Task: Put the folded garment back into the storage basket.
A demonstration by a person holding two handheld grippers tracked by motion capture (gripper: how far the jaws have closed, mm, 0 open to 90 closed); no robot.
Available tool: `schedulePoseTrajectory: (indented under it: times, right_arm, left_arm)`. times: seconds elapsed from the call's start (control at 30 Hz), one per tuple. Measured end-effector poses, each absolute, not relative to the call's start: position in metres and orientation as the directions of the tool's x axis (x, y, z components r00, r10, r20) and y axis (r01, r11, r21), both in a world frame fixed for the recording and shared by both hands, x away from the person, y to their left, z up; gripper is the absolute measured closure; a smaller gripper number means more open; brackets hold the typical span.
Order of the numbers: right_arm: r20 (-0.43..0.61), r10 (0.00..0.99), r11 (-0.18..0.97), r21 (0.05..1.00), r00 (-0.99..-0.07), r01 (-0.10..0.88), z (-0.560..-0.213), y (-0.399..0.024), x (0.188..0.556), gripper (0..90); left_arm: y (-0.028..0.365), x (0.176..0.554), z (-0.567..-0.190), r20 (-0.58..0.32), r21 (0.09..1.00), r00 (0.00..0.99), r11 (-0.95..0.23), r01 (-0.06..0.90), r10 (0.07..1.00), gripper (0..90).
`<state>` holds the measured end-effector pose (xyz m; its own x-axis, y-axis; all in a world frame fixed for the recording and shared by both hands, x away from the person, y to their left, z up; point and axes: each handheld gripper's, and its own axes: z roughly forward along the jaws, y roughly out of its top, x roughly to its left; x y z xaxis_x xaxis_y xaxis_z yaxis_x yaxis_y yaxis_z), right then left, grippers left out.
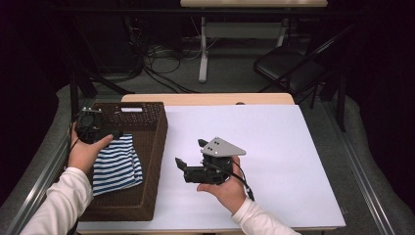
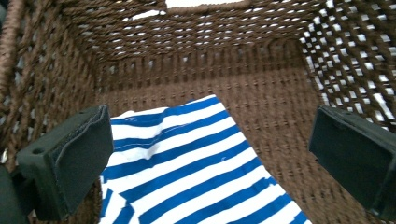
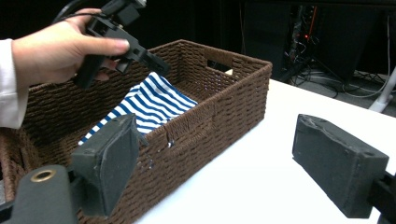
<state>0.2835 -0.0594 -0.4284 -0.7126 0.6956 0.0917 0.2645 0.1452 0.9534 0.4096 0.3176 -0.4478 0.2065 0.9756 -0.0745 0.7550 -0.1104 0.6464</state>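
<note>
A brown wicker basket (image 1: pixel 151 142) stands at the left of the white table (image 1: pixel 279 142). A blue-and-white striped cloth (image 1: pixel 117 166) lies folded on its floor. My left gripper (image 1: pixel 105 131) hangs over the basket's far left part, pointing down into it. In the left gripper view it (image 2: pixel 210 135) stands wide open above the cloth (image 2: pixel 187 172), touching nothing. My right gripper (image 1: pixel 191 152) is over the table just right of the basket, pointing left. In its own view it (image 3: pixel 219 154) stands open and empty, facing the basket (image 3: pixel 224 107), the cloth (image 3: pixel 149 102) and the left gripper (image 3: pixel 140 56).
White tabletop stretches to the right of the basket. Beyond the far edge stand a black chair (image 1: pixel 288 66) and another table's leg (image 1: pixel 203 49), with cables (image 1: pixel 161 63) on the floor. A metal rail (image 1: pixel 362 171) runs along the right side.
</note>
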Motion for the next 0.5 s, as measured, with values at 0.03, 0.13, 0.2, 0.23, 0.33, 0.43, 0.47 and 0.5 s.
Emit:
schedulePoseTrajectory:
  times: [0.03,0.13,0.2,0.23,0.33,0.43,0.47,0.5]
  right_arm:
    - [0.09,0.696,0.147,0.953,-0.712,0.264,-0.429,-0.061,0.283,14.3]
    - [0.089,0.703,0.146,0.953,-0.706,0.265,-0.429,-0.067,0.282,14.3]
    - [0.085,0.708,0.145,0.954,-0.701,0.262,-0.43,-0.072,0.282,14.3]
    - [0.083,0.71,0.146,0.954,-0.699,0.261,-0.43,-0.074,0.282,14.3]
    - [0.077,0.725,0.142,0.955,-0.685,0.259,-0.432,-0.083,0.281,14.3]
    - [0.08,0.735,0.14,0.954,-0.673,0.266,-0.433,-0.09,0.282,14.3]
    - [0.082,0.738,0.138,0.953,-0.669,0.269,-0.433,-0.093,0.282,14.3]
    - [0.082,0.74,0.137,0.953,-0.667,0.269,-0.434,-0.095,0.281,14.3]
  left_arm:
    - [0.317,0.408,-0.447,-0.088,0.652,0.215,-0.107,0.75,0.973,0.1]
    - [0.314,0.403,-0.444,-0.106,0.668,0.241,-0.111,0.736,0.965,0.1]
    - [0.311,0.399,-0.442,-0.109,0.678,0.264,-0.123,0.725,0.958,0.1]
    - [0.309,0.397,-0.442,-0.116,0.682,0.28,-0.128,0.72,0.953,0.1]
    - [0.302,0.389,-0.44,-0.116,0.7,0.315,-0.147,0.698,0.942,0.1]
    - [0.295,0.382,-0.438,-0.094,0.705,0.343,-0.181,0.686,0.935,0.1]
    - [0.293,0.381,-0.437,-0.09,0.707,0.349,-0.187,0.682,0.933,0.1]
    - [0.291,0.378,-0.436,-0.088,0.709,0.359,-0.195,0.678,0.929,0.1]
